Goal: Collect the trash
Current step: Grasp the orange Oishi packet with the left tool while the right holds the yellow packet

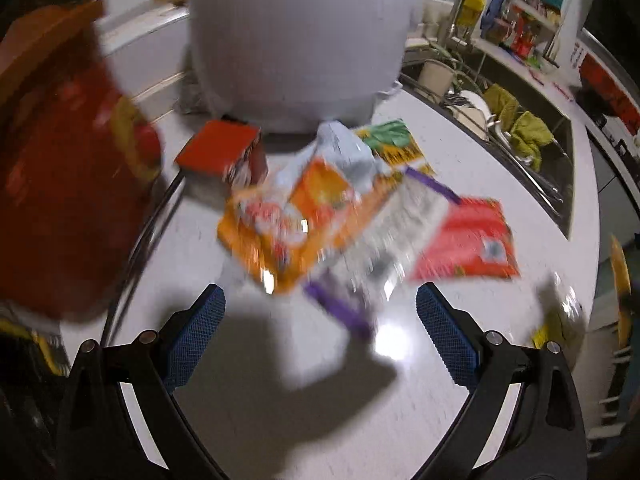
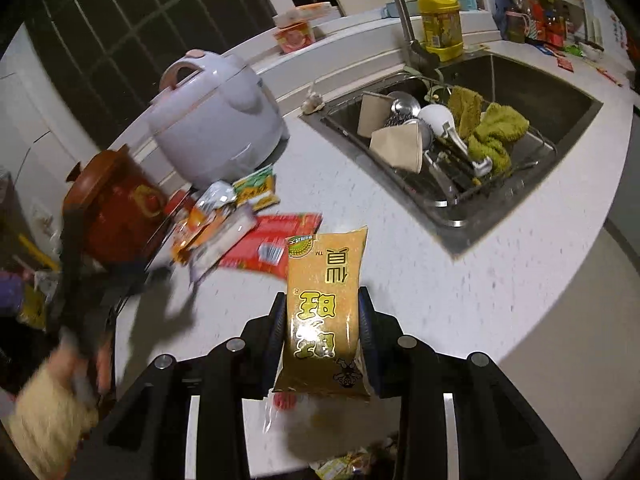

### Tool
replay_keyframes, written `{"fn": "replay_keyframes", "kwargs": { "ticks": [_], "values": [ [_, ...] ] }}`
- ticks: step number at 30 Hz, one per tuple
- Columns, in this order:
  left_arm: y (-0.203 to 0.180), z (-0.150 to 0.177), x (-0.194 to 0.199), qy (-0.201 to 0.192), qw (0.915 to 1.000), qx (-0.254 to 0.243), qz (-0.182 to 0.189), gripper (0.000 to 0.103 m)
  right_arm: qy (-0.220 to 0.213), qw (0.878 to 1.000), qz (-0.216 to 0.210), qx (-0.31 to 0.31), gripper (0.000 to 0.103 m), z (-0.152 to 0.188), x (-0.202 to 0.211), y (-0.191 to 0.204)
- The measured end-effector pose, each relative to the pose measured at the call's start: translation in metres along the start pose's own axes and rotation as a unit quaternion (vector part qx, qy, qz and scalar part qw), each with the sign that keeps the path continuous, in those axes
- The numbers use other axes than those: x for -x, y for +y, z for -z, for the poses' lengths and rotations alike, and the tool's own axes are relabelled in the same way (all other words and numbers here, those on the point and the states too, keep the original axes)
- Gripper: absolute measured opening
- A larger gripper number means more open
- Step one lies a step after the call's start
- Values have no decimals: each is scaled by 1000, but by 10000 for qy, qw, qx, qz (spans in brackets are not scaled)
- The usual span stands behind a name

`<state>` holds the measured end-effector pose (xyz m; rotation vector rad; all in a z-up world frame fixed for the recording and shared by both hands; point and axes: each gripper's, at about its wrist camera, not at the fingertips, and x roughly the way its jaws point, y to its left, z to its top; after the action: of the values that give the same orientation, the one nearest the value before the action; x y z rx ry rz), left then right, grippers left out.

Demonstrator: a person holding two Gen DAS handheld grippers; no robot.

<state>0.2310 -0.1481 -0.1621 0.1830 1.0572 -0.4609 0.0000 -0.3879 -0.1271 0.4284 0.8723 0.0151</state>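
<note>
Right tool (image 2: 323, 334) clamping yellow packet (image 2: 326, 308), left tool (image 1: 320, 336) wide over wrappers (image 1: 320, 216), sink (image 2: 576, 128) clearest rightward.

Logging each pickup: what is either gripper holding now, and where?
Right gripper pinches the tan packet by its side edges, lower half. Left gripper is open, holding nothing.

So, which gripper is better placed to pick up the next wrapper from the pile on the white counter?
Left. The left gripper is open, jaws pointing at the pile's crumpled orange wrapper. The right gripper is shut on a yellow-brown packet.
</note>
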Motion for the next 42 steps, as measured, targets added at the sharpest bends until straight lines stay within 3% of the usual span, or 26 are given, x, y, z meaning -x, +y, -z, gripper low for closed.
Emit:
{"fn": "replay_keyframes", "kwargs": {
  "ticks": [5,10,18,24,28,29,32,35,37,41,42],
  "values": [
    [24,-34,-43,546,9961,625,302,94,85,9994,-281,-175,34,16,1,0],
    [33,-40,-42,436,9943,807,551,91,64,9993,-348,-132,34,18,1,5],
    [22,-19,-18,91,9892,633,1316,47,-45,9987,-508,-72,34,16,5,13],
    [22,-3,-1,45,9804,638,1862,33,-133,9982,-585,-23,34,16,7,20],
    [6,-8,2,11,9889,161,1477,33,-184,9979,-615,-61,34,19,11,18],
    [4,-12,3,-39,9904,69,1379,38,-189,9979,-611,-76,34,19,11,17],
    [-14,-36,4,-275,9967,-391,652,78,-194,9977,-619,-172,34,22,14,12],
    [-32,-52,-8,-177,9949,-991,83,80,-216,9976,-609,-240,34,25,18,6],
    [-46,-61,-28,60,9888,-1448,-346,81,-247,9976,-585,-291,34,26,21,1],
    [-59,-70,-42,214,9841,-1711,-419,81,-317,9972,-533,-422,34,27,27,-9],
    [-63,-72,-43,268,9833,-1776,-293,81,-313,9971,-532,-441,34,27,27,-10]
  ]
}}
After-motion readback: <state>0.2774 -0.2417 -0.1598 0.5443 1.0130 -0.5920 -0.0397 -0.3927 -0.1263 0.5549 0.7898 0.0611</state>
